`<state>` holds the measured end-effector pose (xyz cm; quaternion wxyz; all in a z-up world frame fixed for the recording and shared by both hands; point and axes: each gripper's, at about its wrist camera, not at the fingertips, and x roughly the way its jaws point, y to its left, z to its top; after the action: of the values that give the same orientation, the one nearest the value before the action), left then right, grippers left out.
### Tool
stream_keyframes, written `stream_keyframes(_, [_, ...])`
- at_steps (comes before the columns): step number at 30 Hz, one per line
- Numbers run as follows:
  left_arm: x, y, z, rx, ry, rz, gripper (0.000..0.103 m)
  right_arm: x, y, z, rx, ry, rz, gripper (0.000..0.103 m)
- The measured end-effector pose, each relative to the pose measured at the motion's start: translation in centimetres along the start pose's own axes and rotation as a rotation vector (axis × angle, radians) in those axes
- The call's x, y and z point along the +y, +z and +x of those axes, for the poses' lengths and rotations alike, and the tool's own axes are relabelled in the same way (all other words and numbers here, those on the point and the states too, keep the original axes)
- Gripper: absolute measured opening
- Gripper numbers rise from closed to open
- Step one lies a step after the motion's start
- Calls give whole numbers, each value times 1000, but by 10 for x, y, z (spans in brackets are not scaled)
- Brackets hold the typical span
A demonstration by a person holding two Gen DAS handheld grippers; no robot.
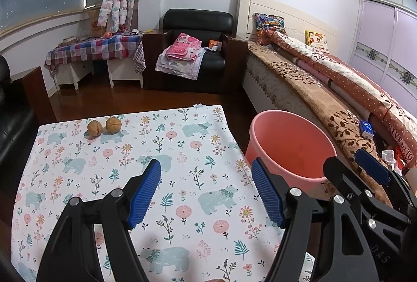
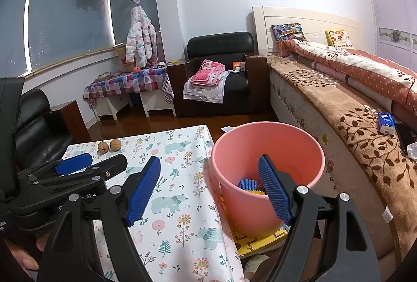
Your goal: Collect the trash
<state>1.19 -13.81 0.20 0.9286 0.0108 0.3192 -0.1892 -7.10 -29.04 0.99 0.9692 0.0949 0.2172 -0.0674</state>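
Two tan round pieces, one with a cross-shaped split (image 1: 95,127) and one beside it (image 1: 113,124), lie at the far end of the table under its floral bear cloth (image 1: 182,151). In the left wrist view my left gripper (image 1: 207,193) hovers open over the cloth with nothing between its blue pads. Right of the table stands a pink bucket (image 2: 260,151) with a blue and yellow item (image 2: 247,184) at its bottom. My right gripper (image 2: 209,190) is open and holds nothing; its right finger hangs over the bucket's mouth and its left finger over the table edge.
A bed with a brown leaf blanket (image 2: 351,125) runs along the right, and a blue tissue pack (image 2: 387,123) lies on it. Under the bucket is a yellow board (image 2: 258,240). A black armchair (image 1: 195,52) and a checked side table (image 1: 96,49) stand at the far wall.
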Motion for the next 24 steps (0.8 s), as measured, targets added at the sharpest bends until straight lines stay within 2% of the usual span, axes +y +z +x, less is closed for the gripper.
stream_keyframes(24, [1,-3,0,3,6,5,69,-2,0,1,-4,-10,10,78])
